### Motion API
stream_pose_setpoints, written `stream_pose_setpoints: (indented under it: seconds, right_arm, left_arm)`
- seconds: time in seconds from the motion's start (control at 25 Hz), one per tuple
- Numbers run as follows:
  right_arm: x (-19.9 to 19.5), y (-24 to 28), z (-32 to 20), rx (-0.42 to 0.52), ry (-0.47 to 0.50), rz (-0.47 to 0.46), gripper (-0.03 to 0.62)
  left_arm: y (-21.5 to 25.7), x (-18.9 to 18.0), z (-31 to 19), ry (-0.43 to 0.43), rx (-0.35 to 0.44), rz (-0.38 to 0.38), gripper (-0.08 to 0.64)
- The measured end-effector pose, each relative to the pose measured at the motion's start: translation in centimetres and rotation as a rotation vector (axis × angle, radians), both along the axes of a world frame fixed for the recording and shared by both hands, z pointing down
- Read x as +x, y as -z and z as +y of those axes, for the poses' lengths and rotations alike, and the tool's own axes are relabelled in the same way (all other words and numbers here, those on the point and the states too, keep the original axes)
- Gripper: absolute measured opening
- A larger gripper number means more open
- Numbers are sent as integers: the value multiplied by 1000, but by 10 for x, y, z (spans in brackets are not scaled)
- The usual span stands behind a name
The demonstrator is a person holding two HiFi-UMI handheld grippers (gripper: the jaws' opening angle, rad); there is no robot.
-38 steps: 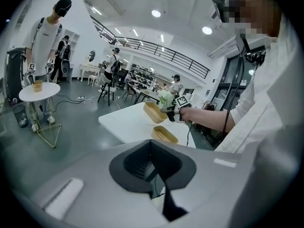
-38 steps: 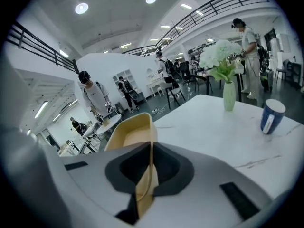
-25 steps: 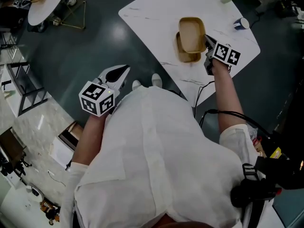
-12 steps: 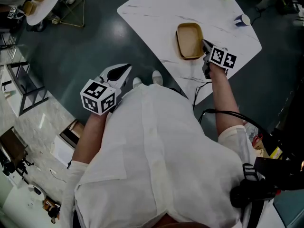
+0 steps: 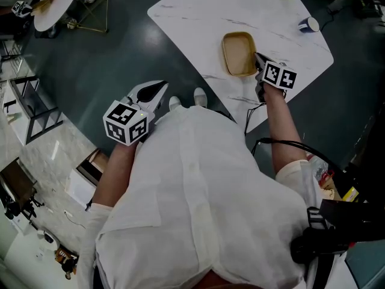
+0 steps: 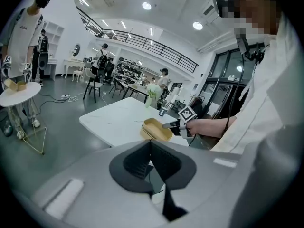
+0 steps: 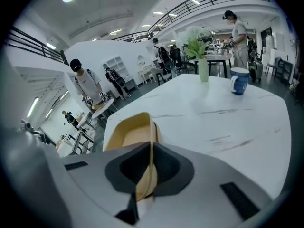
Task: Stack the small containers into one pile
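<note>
Gripping the top container [image 7: 128,137] by its rim, my right gripper [image 5: 257,56] had its jaws clenched so it would sit snug in the bottom container [image 6: 145,135] on the worktop [image 5: 198,17]. My left gripper [image 5: 157,90] hung over the floor [image 5: 120,53], jaws closed on nothing, out of the way.

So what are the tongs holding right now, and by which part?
The right tongs pinch the tan container by its side rim. The left tongs hold nothing.
</note>
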State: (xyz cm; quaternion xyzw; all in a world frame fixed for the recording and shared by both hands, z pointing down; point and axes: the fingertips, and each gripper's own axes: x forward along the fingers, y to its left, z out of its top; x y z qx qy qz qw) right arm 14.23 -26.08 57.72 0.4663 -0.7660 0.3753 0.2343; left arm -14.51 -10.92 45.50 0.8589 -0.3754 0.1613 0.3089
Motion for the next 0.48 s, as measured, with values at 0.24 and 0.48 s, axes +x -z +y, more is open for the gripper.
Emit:
stream_pose_setpoints:
  seconds: [0.24,0.48]
  right_arm:
    - [-1,-9,0,9,30,36,20]
    - [-12,-12,1,52,145,95,94]
  left_arm:
    - [-1,9,-2,1,-13,-9,6]
    - [-2,17,-6,10,-32,-22,6]
